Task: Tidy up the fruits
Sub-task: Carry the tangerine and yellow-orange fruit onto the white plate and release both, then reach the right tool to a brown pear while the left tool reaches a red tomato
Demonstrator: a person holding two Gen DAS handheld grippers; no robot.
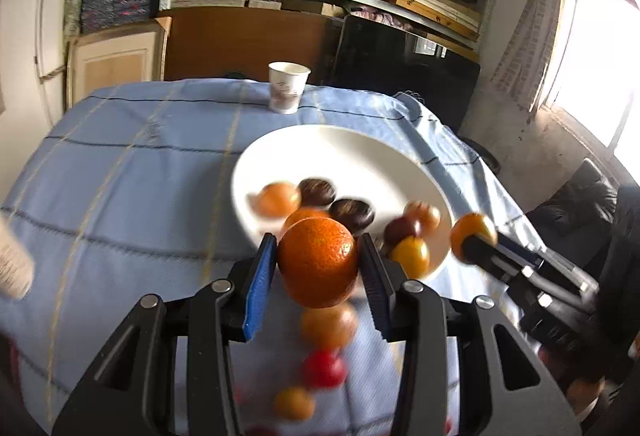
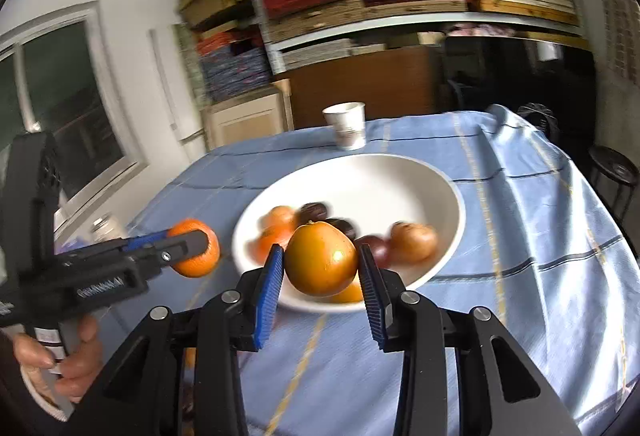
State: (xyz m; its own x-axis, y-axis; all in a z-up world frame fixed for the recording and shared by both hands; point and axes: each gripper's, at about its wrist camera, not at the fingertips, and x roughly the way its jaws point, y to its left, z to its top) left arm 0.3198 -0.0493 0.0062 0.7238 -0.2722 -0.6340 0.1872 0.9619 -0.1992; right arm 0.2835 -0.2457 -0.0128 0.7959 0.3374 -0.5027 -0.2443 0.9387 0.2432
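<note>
My left gripper is shut on a tangerine, held above the cloth just before the near rim of the white bowl. My right gripper is shut on a smooth orange-brown fruit, held over the bowl's near rim. The bowl holds several fruits: orange ones, dark brown ones and reddish-brown ones. Each gripper shows in the other's view, the right one at the bowl's right, the left one at its left.
A blue checked cloth covers the table. Loose fruits lie on it below my left gripper: an orange one, a red one, another orange one. A paper cup stands behind the bowl. Shelves stand beyond.
</note>
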